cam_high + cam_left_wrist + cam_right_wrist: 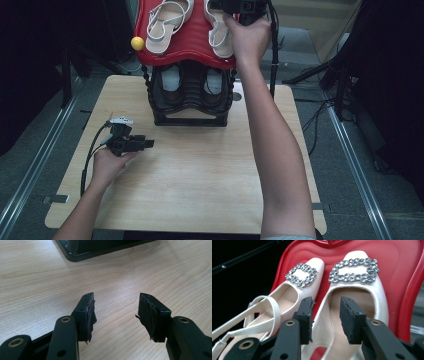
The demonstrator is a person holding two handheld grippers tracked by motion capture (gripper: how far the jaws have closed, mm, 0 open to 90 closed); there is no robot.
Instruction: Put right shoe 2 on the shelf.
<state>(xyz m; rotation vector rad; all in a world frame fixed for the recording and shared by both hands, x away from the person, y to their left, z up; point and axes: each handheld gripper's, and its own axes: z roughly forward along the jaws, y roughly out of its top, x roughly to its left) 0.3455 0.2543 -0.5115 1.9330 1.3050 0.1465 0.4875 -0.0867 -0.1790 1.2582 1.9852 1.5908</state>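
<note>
Two shoes: a cream pair with jewelled buckles, right shoe [352,297] and left shoe [287,295], lying side by side on the red top shelf [402,285] of the rack.
Right gripper [325,317]: up at the top shelf, its fingers [350,317] part open astride the right shoe's inner side wall; whether the pads touch it, can't tell.
Lower shelf: black, carrying a dark pair of shoes [192,85] under the red one.
Rack [190,117]: standing at the far middle of the desk [200,190].
Yellow ball [137,43]: at the red shelf's left edge.
Left gripper [116,312]: low over bare desk near the left edge, fingers [87,312] spread wide, nothing between them.
</note>
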